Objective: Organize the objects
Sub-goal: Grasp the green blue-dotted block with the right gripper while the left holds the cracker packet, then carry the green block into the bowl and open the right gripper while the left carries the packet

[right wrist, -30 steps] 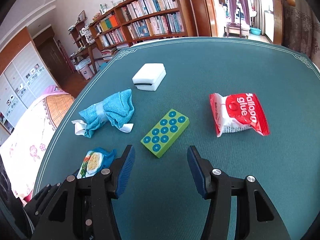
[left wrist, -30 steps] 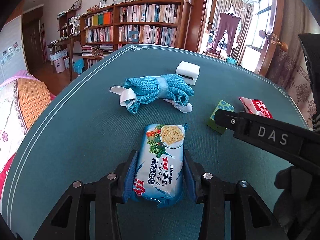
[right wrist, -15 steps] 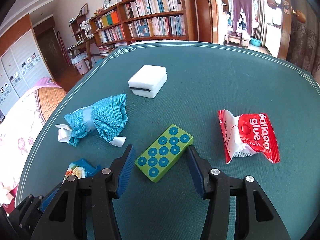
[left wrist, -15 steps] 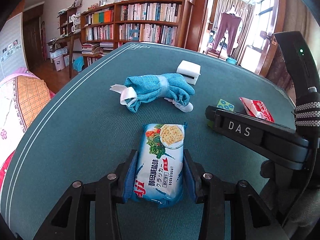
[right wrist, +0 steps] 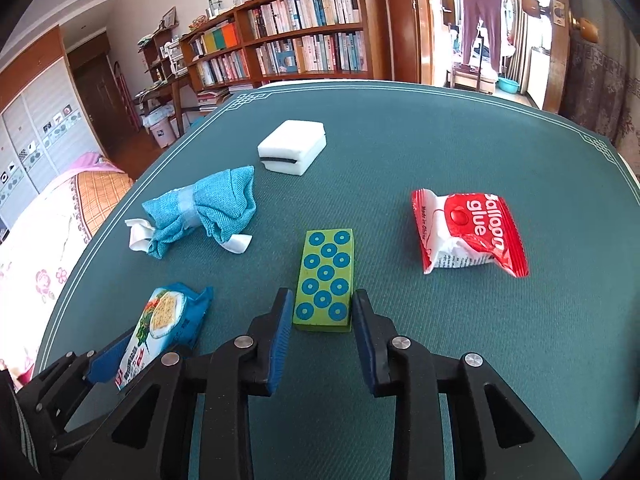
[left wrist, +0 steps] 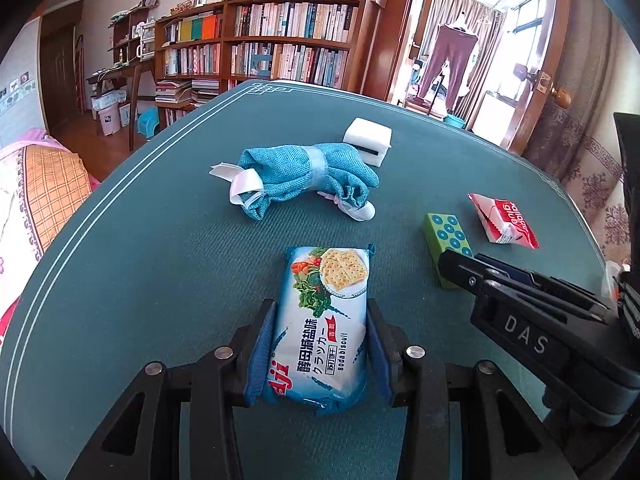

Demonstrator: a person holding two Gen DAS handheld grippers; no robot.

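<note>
The left hand-held gripper point(left wrist: 318, 344) is clamped on a soda biscuit packet point(left wrist: 324, 320), its blue pads pressed to both long sides, low on the green worktop point(left wrist: 140, 280). The right hand-held gripper point(right wrist: 320, 312) stands at a narrow gap around the near end of a green dotted block point(right wrist: 326, 278); whether its pads touch the block I cannot tell. From the block, a red balloon glue packet point(right wrist: 468, 236) lies at 2 o'clock, a blue cloth bundle point(right wrist: 200, 208) at 10 o'clock, and a white sponge point(right wrist: 292, 146) at 12 o'clock.
</note>
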